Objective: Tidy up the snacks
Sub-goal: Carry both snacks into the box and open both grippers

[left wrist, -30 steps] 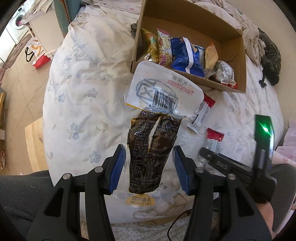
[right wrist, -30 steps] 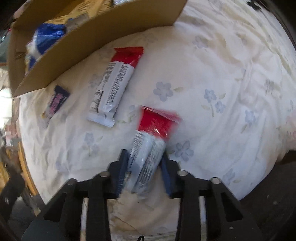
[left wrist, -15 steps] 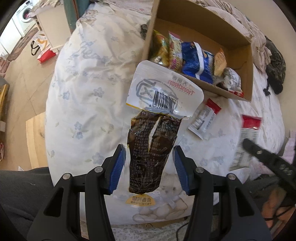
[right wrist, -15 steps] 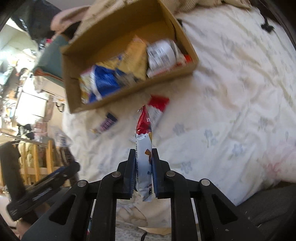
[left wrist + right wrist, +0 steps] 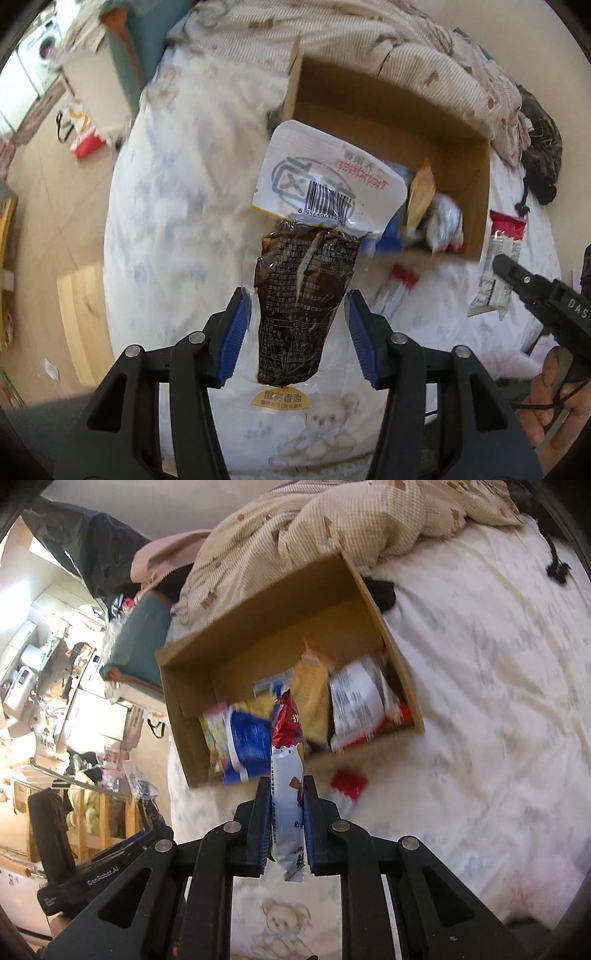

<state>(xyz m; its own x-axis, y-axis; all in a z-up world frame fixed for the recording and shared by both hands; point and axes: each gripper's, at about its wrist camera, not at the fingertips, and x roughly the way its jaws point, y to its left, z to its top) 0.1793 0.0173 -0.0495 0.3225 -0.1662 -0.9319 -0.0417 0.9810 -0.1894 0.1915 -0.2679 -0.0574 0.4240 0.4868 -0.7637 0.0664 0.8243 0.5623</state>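
Cardboard box (image 5: 280,627), open-topped, lying on a floral bedsheet (image 5: 498,720), serves as landmark. Contents of the box: a blue packet (image 5: 249,746), a yellow packet (image 5: 314,698) and a white-labelled packet (image 5: 356,701), packed along its near wall. Left gripper (image 5: 293,332): blue pads partly open, gripping the clear edges of a dark brown vacuum-sealed pouch (image 5: 303,306); the pouch's white barcode end overlaps the box's near-left corner. Right gripper (image 5: 286,812): pads closed tight on a red-and-white snack bar (image 5: 288,775), held upright just in front of the box's near wall, its red end overlapping the packets. A second red-and-white bar (image 5: 345,786) lies on the sheet just outside the near wall. A beige quilt (image 5: 332,528) is bunched behind the box's far side.
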